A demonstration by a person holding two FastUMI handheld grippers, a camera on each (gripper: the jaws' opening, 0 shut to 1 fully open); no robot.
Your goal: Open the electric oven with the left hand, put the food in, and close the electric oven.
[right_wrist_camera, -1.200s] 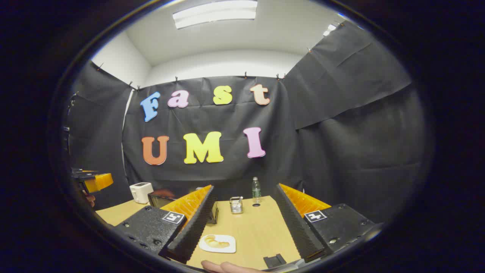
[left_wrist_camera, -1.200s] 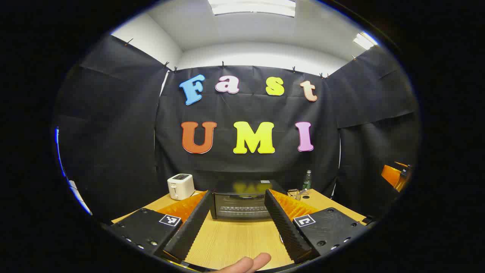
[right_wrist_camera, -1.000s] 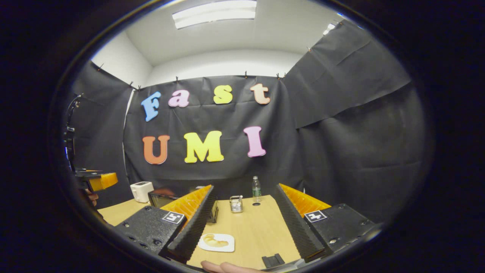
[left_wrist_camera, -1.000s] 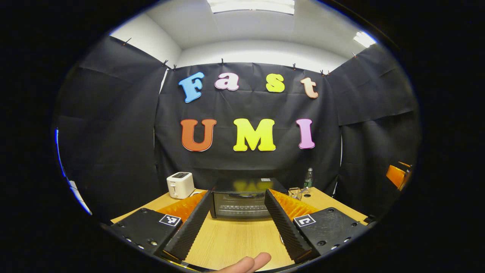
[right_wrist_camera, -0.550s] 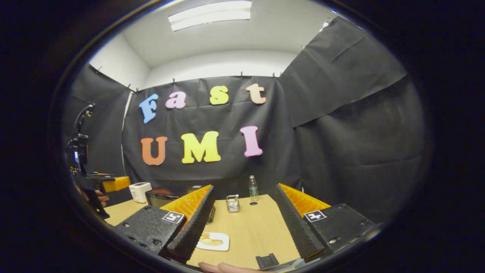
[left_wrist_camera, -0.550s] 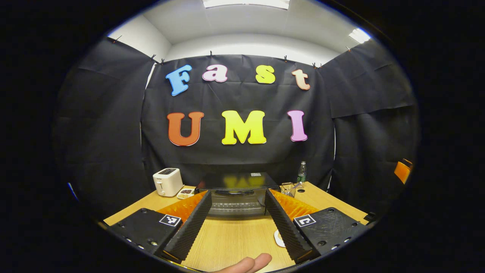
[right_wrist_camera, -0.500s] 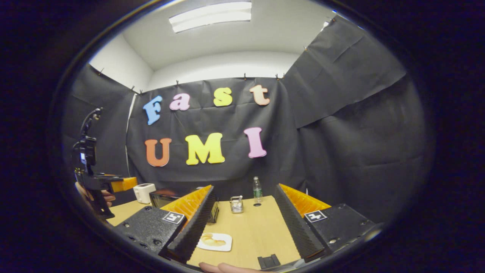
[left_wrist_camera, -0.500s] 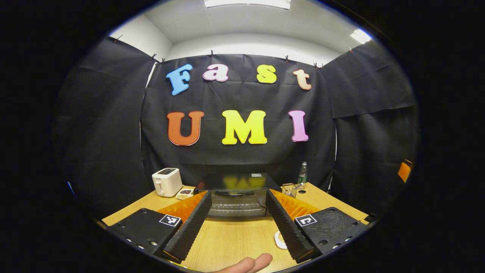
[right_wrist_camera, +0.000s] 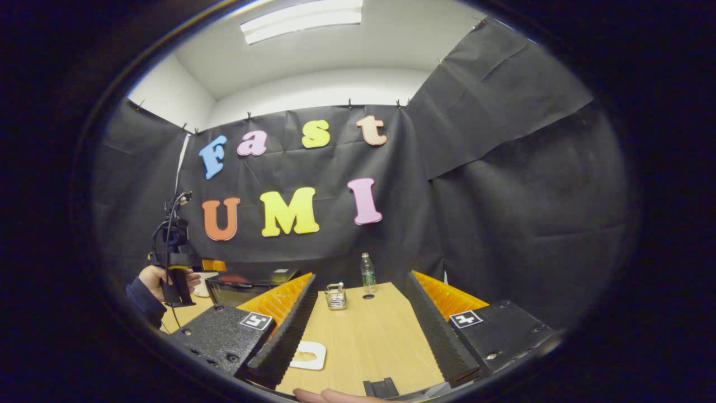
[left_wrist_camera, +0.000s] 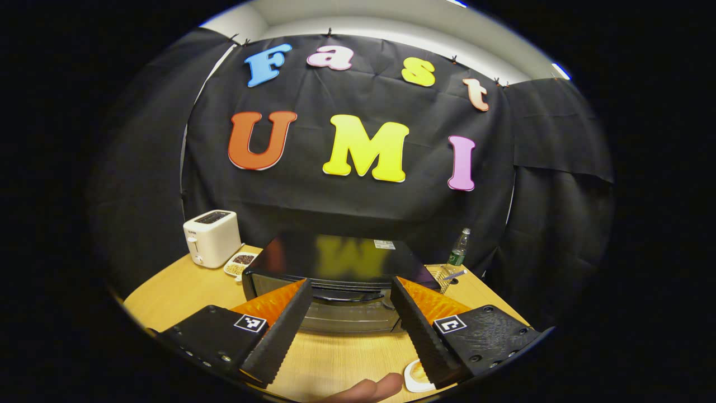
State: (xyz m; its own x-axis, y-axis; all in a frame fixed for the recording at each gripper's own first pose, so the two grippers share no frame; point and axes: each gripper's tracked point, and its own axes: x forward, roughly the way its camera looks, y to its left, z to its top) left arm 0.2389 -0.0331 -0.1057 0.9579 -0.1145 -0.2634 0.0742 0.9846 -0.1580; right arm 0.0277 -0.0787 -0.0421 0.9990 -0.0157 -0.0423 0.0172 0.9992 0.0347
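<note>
**Oven door not yet opened; the whole task is still ahead**

In the left gripper view the left gripper [left_wrist_camera: 348,288] is pointing at the oven [left_wrist_camera: 335,274], its fingers spread wide with nothing between them. The oven is sitting on the table [left_wrist_camera: 168,291] straight ahead, its door shut, and the dark handle bar [left_wrist_camera: 347,295] along the top of the door is lying in the gap between the two fingertips. Whether the tips are already touching the oven front cannot be told; they are looking close to it but are gripping nothing.

The food, a pastry on a small white plate [right_wrist_camera: 307,355], is waiting on the table in front of the oven and off to its right side. In the right gripper view it is lying just beside the inner edge of the right gripper's left-hand finger. The right gripper [right_wrist_camera: 358,291] is also standing wide and holding nothing. That same view is showing the left gripper farther off, held by a hand [right_wrist_camera: 159,277] in front of the oven.

Judging from this, nothing is finished yet: the first step, reaching for the door, is under way. Gripping the handle, pulling the door down, carrying the food in and shutting the door all remain.

Behind the oven to its left a toaster [left_wrist_camera: 211,238] is standing, and to its right a bottle [left_wrist_camera: 458,247].
</note>
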